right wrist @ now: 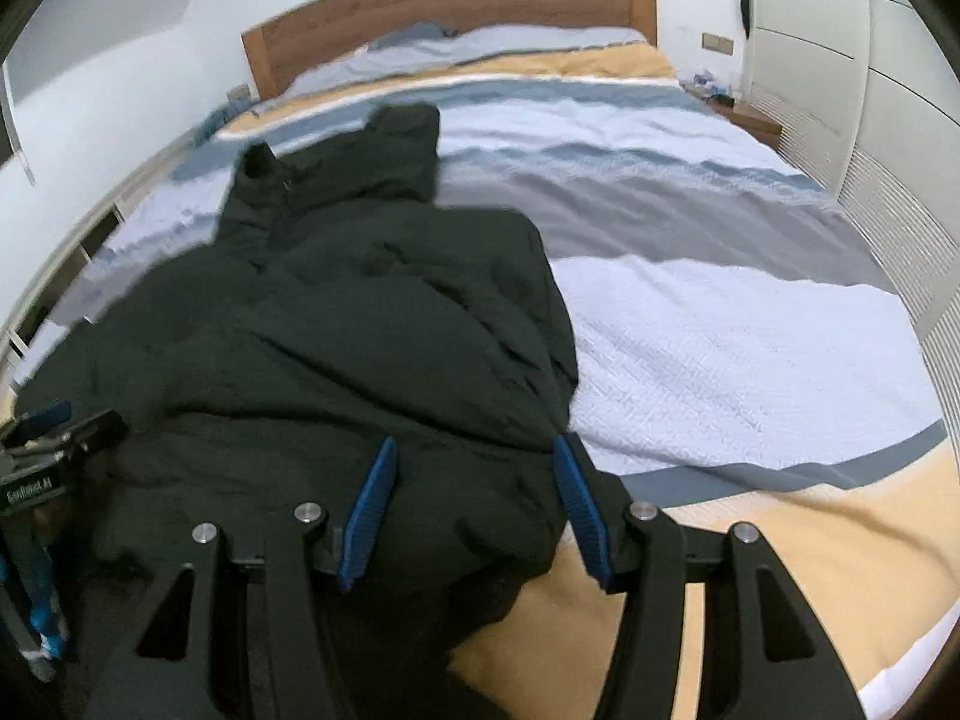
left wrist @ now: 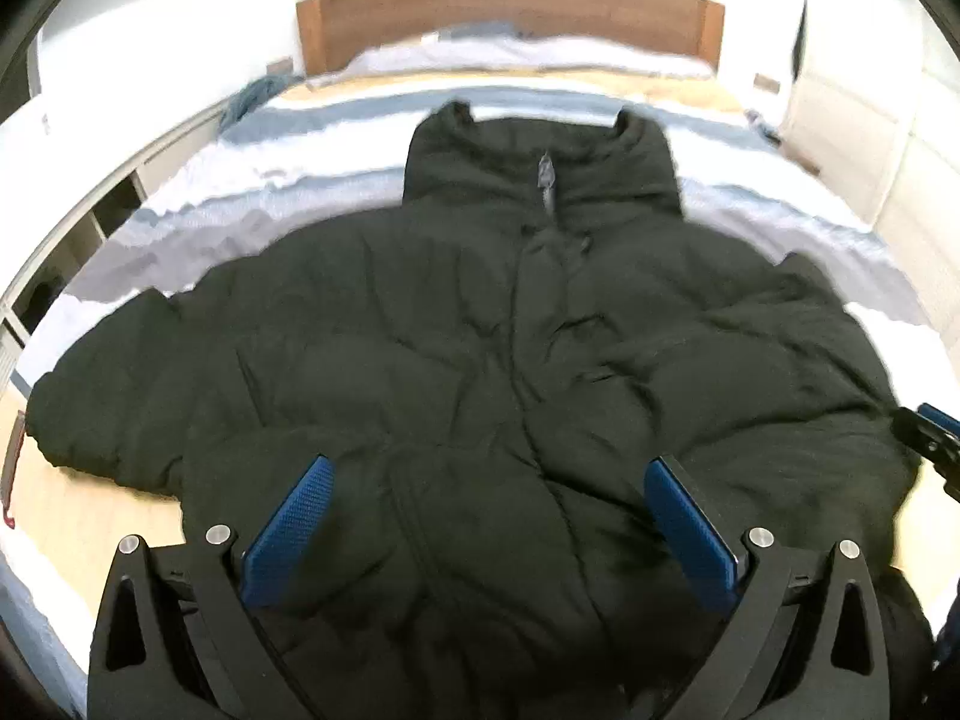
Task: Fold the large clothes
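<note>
A large black puffer jacket lies front up on the bed, collar toward the headboard, sleeves spread to both sides. My left gripper is open above the jacket's lower front, with nothing between its blue pads. My right gripper is open over the jacket's right lower edge, its pads either side of the fabric, not closed on it. The right gripper shows at the right edge of the left wrist view. The left gripper shows at the left edge of the right wrist view.
The bed cover is striped white, grey, blue and yellow. A wooden headboard stands at the far end with pillows. White wardrobes line the right side. Low shelves run along the left.
</note>
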